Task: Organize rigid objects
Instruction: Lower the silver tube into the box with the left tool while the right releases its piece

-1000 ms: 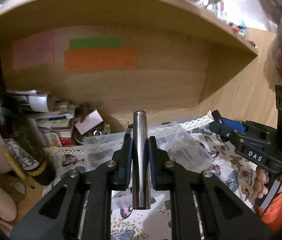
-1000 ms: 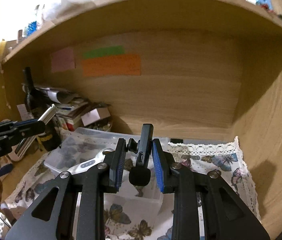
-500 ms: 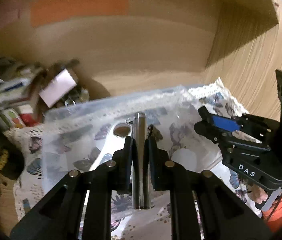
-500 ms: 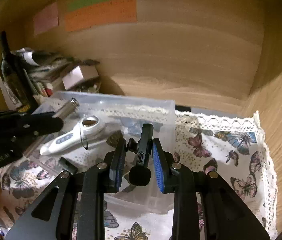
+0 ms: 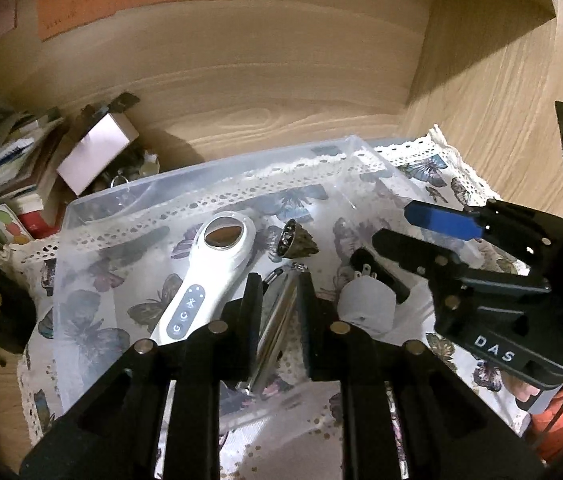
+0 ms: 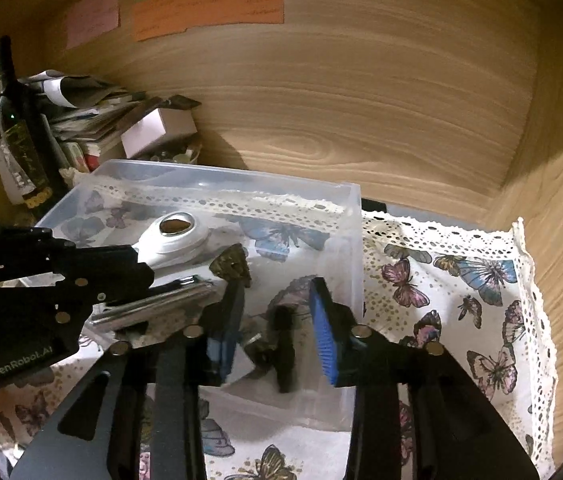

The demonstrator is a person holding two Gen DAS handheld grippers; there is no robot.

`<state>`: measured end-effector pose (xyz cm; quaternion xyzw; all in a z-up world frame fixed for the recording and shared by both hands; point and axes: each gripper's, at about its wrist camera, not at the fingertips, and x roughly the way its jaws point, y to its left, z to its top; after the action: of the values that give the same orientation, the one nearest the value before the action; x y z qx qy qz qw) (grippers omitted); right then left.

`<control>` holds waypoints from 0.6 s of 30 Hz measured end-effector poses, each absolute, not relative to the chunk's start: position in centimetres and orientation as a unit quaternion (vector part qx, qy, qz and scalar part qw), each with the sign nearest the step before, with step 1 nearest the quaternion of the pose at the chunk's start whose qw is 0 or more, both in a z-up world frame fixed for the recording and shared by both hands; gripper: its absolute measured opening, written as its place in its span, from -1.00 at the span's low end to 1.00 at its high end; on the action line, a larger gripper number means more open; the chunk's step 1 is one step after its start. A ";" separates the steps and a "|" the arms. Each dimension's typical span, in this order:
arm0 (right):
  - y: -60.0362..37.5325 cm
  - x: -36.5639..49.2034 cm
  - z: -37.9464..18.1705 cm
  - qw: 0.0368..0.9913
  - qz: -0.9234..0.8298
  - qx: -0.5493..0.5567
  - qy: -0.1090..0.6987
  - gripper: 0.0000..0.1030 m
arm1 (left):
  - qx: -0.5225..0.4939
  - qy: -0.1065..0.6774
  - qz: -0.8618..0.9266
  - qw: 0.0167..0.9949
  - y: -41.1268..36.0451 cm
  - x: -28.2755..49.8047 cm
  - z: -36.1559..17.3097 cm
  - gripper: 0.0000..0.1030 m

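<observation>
A clear plastic bin point(image 5: 93, 208) point(image 6: 353, 240) stands on a butterfly cloth inside a wooden shelf. In it lie a white handheld device point(image 5: 209, 276) point(image 6: 173, 236), a small dark cone-shaped piece point(image 5: 295, 242) point(image 6: 233, 266) and a white round adapter point(image 5: 367, 306). My left gripper point(image 5: 277, 300) is open; a silver metal tube point(image 5: 277, 320) point(image 6: 149, 308) lies loose and tilted between its fingers in the bin. My right gripper point(image 6: 275, 300) is open over the bin's right part, and a black device point(image 6: 283, 348) point(image 5: 377, 272) lies below it in the bin.
A dark bottle point(image 6: 21, 128), stacked papers and small boxes point(image 6: 157, 128) crowd the shelf's left back corner. The butterfly cloth point(image 6: 461, 288) with its lace edge covers the shelf floor right of the bin. Wooden walls close the back and right.
Both grippers moved down into the bin and opened. The silver tube left the left gripper's grip and now lies tilted; the black device dropped from the right gripper.
</observation>
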<state>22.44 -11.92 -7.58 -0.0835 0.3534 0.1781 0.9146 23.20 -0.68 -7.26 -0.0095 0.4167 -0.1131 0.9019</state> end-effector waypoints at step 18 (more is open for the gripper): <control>-13.8 15.8 -2.6 0.943 0.179 -0.054 0.275 0.79 | -0.009 0.316 -0.057 0.947 1.8 15.3 -0.9 0.86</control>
<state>15.79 -13.76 -2.59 -0.0543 0.2753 0.1786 0.9431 15.25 1.79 -0.91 -0.0094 0.3161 -0.0566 0.9470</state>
